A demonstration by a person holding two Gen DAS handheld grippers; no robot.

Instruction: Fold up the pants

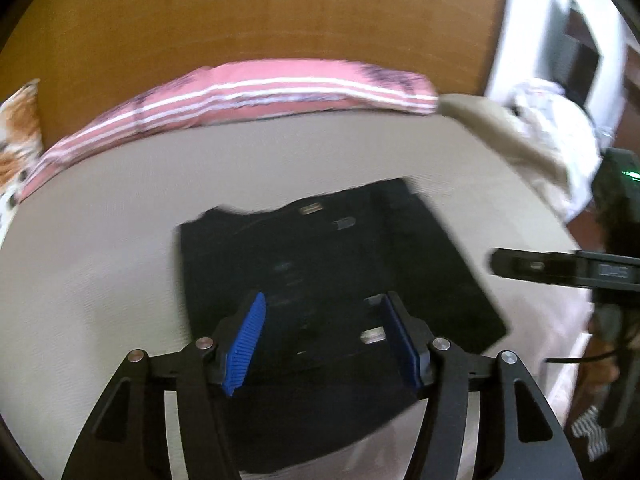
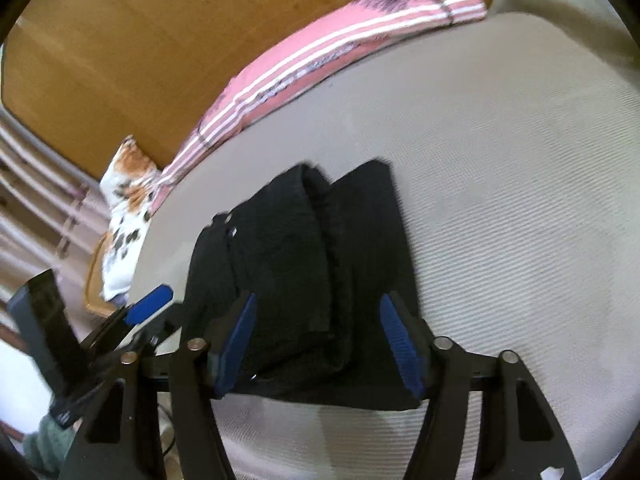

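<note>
The pants (image 1: 332, 272) lie on the bed (image 1: 100, 272) as a compact dark bundle, already doubled over on themselves, with a thick rolled layer (image 2: 288, 264) sitting on top of a flatter one in the right wrist view. A pink striped pillow (image 1: 248, 92) runs along the far edge of the bed, well apart from them.

The left claw (image 1: 324, 344) stands open above the near part of the bundle, with cloth showing between its blue pads (image 1: 246, 344) but nothing pinched. The right claw (image 2: 320, 344) is likewise open, its pads either side of the near end of the bundle, not pressing on it.

Judging by this, a fold has been laid and let go, and the task looks far along. The next move probably calls for either smoothing the top layer flat or taking hold of one end with both claws for a last fold, keeping the stacked layers from sliding apart
</note>
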